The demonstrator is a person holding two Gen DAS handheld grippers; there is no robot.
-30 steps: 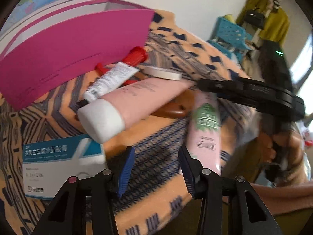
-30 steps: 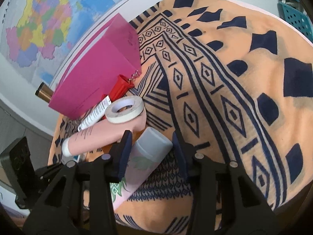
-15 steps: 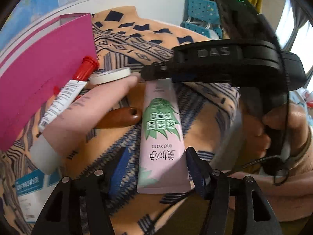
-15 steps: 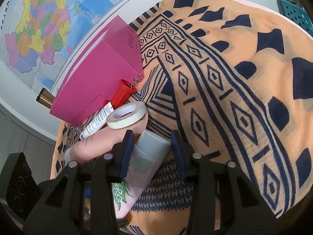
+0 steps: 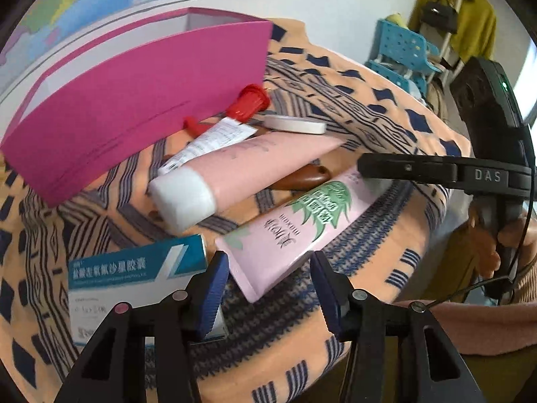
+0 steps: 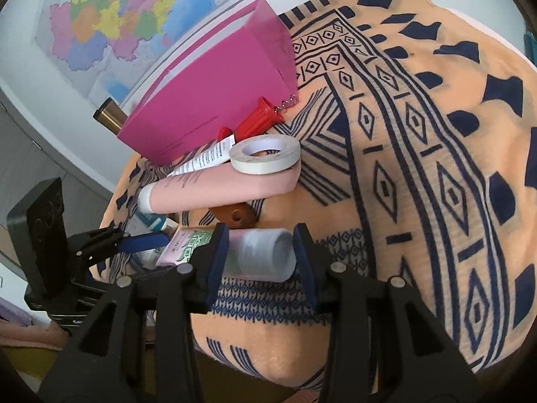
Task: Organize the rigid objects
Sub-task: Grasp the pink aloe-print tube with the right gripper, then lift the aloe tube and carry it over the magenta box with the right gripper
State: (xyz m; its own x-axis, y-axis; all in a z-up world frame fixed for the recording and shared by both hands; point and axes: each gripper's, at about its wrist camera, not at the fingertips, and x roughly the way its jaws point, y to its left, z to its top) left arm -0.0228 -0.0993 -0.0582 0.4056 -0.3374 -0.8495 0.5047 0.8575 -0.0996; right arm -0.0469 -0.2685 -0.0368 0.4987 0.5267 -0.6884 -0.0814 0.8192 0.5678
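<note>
A pale pink tube with green leaf print [image 5: 302, 228] lies on the orange patterned cloth. My right gripper [image 6: 261, 255] is shut on its grey cap end [image 6: 265, 255]. My left gripper [image 5: 268, 282] is open, its blue-padded jaws on either side of the tube's flat tail. A bigger pink tube with a white cap [image 5: 235, 174] lies behind, with a tape roll [image 6: 265, 154] on it, a white tube with a red cap [image 5: 231, 127] and a brown wooden piece [image 5: 298, 179]. A blue-and-white medicine box [image 5: 134, 275] lies by the left finger.
An open magenta box [image 5: 134, 100] stands at the back left against the wall with a map. The patterned cloth [image 6: 419, 168] stretches wide to the right. A blue plastic rack [image 5: 399, 53] and hanging clothes stand beyond the table's far edge.
The leaf-print tube has swung with my right gripper, its tail now between my left jaws. The left view has turned back towards the magenta box and medicine box.
</note>
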